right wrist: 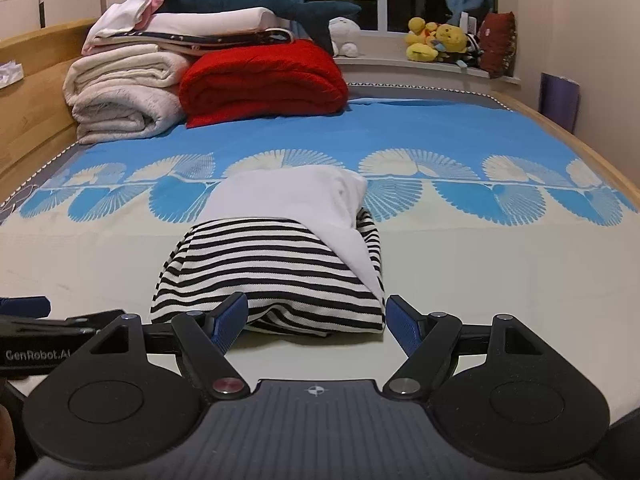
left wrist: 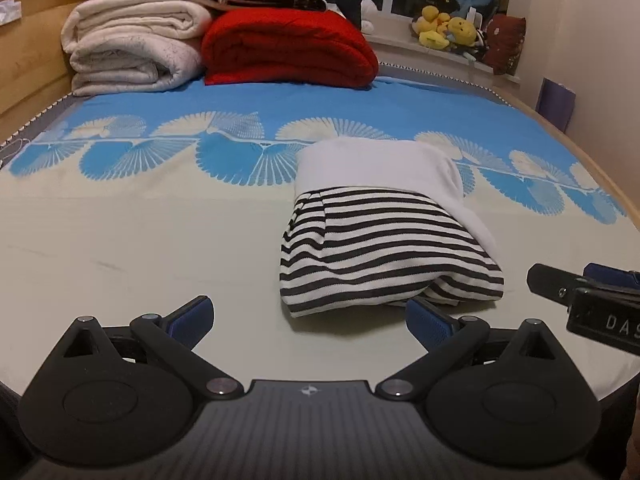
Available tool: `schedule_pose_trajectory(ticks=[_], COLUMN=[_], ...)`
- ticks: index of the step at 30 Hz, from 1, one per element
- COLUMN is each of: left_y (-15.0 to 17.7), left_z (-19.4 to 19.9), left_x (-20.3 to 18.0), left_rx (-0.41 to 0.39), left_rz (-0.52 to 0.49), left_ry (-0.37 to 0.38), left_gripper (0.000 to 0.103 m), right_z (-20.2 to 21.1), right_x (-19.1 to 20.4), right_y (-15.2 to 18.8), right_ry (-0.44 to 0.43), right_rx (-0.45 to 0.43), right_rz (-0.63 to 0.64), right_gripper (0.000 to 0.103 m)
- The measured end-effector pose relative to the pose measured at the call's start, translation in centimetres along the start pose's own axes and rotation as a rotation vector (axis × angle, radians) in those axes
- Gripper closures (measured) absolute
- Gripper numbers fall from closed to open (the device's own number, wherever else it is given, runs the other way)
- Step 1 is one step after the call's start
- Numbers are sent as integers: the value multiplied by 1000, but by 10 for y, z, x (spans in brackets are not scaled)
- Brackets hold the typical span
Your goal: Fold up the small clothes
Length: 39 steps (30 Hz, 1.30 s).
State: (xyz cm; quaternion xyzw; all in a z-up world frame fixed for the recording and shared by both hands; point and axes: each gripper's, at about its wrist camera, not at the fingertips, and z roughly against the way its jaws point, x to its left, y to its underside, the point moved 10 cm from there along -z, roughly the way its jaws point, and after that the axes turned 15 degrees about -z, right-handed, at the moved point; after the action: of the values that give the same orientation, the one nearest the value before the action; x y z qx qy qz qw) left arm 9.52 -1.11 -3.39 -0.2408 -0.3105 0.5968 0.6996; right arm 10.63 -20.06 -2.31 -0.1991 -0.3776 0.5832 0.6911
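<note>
On the bed (right wrist: 460,264), we are hovering left gripper (left wrist: 308,320) and right gripper (right wrist: 314,320) agape, empty — a careless snag risks unravelling the folded striped garment (right wrist: 264,272)

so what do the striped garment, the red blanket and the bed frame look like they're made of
Striped garment: soft matte knit, probably cotton jersey; it drapes and folds limply. Red blanket: thick, fuzzy fabric, maybe fleece or knit; it rolls into bulky rounded folds. Bed frame: light wood or wood veneer with a smooth finish; faint grain shows.
</note>
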Motion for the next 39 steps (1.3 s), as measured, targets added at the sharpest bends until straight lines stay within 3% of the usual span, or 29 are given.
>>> schedule_pose_trajectory(ticks=[39], left_y=[-2], left_z=[-9], left_x=[-7], left_rx=[23], left_rz=[11], left_ry=[17], left_gripper=[1], right_z=[-7], right_x=[9], right_y=[-1], right_ry=[-1], right_rx=[-5], right_rz=[44], right_gripper=[22])
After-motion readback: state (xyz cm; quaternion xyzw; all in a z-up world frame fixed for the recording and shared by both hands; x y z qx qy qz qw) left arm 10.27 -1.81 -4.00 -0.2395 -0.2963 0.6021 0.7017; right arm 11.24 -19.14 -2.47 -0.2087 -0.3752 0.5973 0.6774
